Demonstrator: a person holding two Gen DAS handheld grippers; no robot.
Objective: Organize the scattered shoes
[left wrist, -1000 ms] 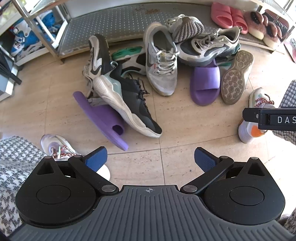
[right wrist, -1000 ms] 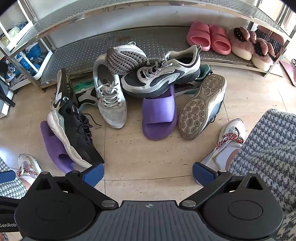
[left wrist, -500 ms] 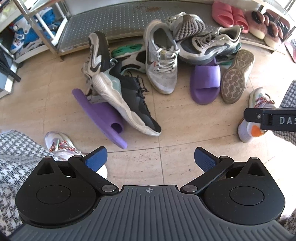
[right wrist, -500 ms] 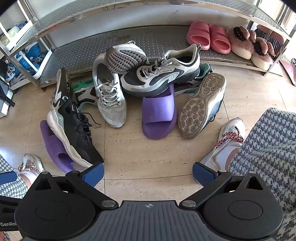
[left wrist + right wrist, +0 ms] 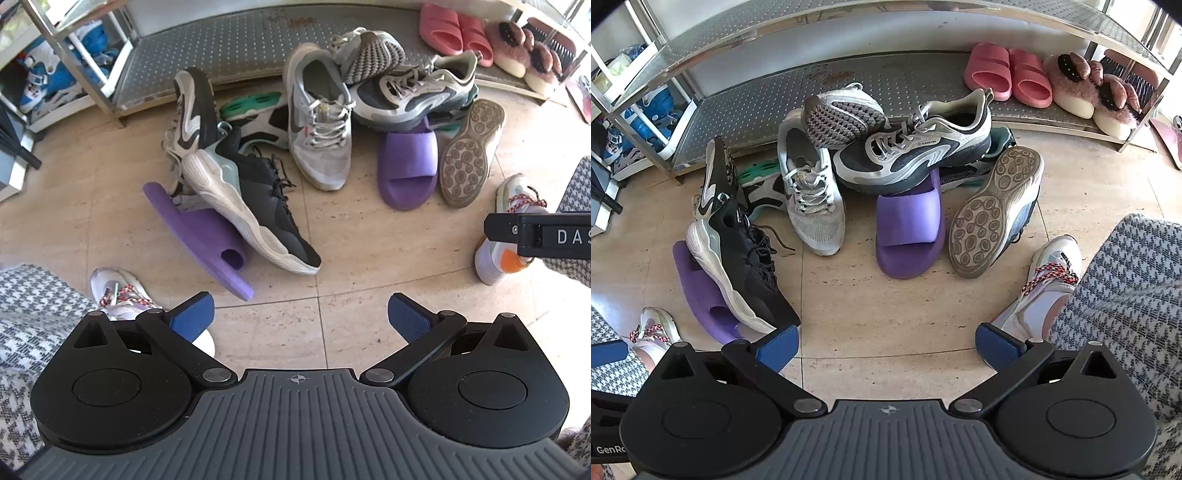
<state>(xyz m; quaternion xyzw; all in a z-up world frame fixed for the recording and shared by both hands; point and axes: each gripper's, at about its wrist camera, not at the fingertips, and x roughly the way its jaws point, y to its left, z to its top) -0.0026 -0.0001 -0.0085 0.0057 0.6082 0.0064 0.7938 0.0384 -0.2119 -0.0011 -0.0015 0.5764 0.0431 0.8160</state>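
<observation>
Left wrist view: the left gripper hangs over the floor with its fingers wide apart and nothing between them. The scattered shoes lie ahead in a heap on the tiles, in front of the metal shelf. The nearest one is the black sneaker, just ahead and slightly to the left. Its long axis runs diagonally, with the toe pointing toward the gripper and to the right, and it leans on a purple slide. The grey sneaker lies farther away, toe toward the camera.

Right wrist view: the right gripper is also spread open and holds nothing. From here the black sneaker is far to the left, so I judge the left gripper is nearer to it. The second purple slide and an upturned sneaker, sole up, lie ahead and a little to the right, nearer to this gripper. On the shelf the pink slides stand together as a pair. The heap itself is on the floor, not on the shelf.
</observation>
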